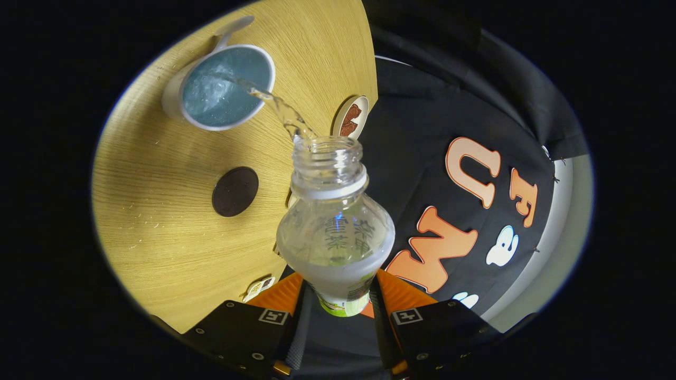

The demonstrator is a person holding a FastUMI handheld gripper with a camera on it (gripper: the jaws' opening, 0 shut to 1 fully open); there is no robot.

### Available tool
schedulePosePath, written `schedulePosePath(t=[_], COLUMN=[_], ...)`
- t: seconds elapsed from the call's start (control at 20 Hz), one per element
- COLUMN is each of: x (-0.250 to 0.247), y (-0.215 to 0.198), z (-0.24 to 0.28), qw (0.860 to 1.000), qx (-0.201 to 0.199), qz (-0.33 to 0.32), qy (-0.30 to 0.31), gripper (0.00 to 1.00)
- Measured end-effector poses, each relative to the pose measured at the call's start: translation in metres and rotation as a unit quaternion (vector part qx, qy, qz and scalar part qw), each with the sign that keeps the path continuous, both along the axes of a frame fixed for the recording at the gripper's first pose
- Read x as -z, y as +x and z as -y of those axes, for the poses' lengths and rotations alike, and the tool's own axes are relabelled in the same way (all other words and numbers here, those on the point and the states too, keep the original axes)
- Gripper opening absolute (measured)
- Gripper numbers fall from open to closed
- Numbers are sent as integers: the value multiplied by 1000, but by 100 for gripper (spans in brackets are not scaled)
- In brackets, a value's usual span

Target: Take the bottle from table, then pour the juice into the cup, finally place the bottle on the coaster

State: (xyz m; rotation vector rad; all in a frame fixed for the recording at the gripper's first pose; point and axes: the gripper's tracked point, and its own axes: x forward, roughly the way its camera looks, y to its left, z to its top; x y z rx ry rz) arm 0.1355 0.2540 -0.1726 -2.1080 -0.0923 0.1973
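In the gripper view, the gripper (pixel 338 311) is seen at the bottom centre of the frame, closed part-way so that both fingers (pixel 300 327) press against the lower body of the bottle (pixel 335 232). The bottle is held between them, tipped so that its open neck points away from the fingers toward the upper middle of the frame. It is made of clear plastic, with a pale ring below the threaded mouth and a label wrapped around the part that is clamped; printed characters are seen on its shoulder but are left unread.

A thin stream of clear liquid (pixel 280 108) is seen leaving the mouth of the bottle and arcing to the upper left, where it lands inside the cup (pixel 227 87). The cup is white with a handle on its far side, stands on the wooden table (pixel 153 221) in the upper left of the frame, and is already partly filled with rippling liquid.

A dark round coaster (pixel 235 191) is seen lying flat on the table, left of the bottle's neck and below the cup, apart from both. A second round coaster with a brown figure (pixel 350 117) is seen near the table's edge, just beyond the mouth of the bottle. A small pale sticker-like piece (pixel 259 287) is seen on the table just beside the left finger.
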Motion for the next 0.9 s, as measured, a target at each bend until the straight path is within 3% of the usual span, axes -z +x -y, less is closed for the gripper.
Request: schedulePosePath(t=[0.9], x=[-13], y=[3], z=[-24], qw=[998], qx=[-33], qz=[16], qy=[-56], gripper=[56])
